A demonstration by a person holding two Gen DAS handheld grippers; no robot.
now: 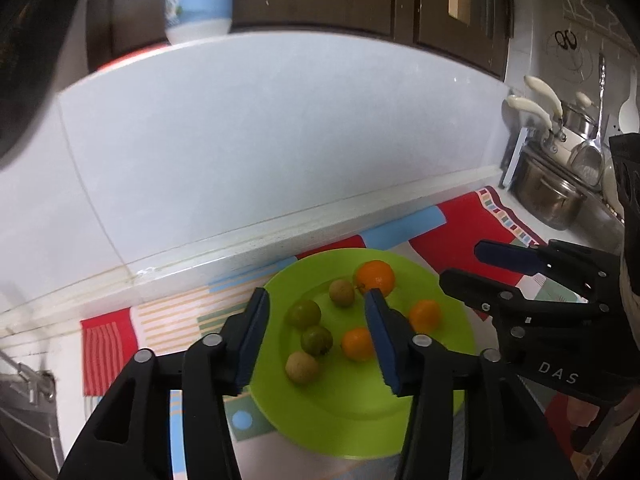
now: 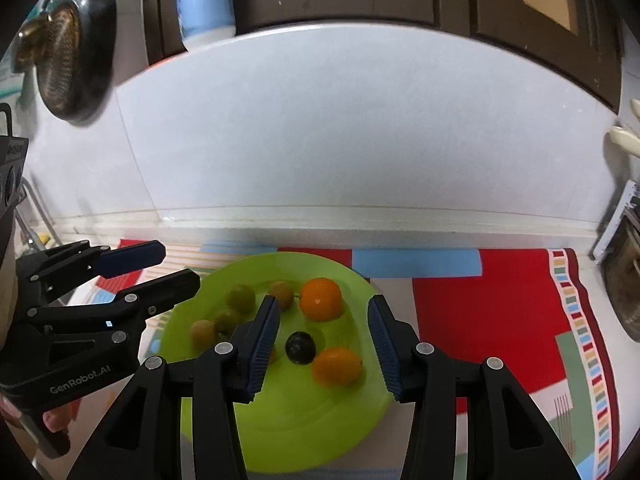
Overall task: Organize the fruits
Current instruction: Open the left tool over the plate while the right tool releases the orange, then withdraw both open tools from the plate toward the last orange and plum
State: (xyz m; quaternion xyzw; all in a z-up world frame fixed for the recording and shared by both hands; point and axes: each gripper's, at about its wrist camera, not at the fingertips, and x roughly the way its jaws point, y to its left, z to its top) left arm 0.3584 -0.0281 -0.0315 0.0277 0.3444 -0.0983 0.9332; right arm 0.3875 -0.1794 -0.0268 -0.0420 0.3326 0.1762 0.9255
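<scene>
A lime-green plate (image 1: 440,332) (image 2: 304,432) lies on a colourful mat and holds fruit. In the left wrist view there are three oranges, the largest (image 1: 375,277) at the back, and several small green and tan fruits (image 1: 305,313). The right wrist view also shows a dark plum (image 2: 300,347) between two oranges (image 2: 321,298) (image 2: 337,365). My left gripper (image 1: 316,338) is open and empty above the plate's left part; it also shows in the right wrist view (image 2: 160,266). My right gripper (image 2: 323,350) is open and empty above the plum; it also shows in the left wrist view (image 1: 470,264).
The striped red, blue and white mat (image 2: 500,300) covers the counter against a white tiled wall (image 1: 280,140). Steel pots and utensils (image 1: 548,196) stand at the far right. A sink rack (image 1: 24,384) is at the left. Dark cabinets hang above.
</scene>
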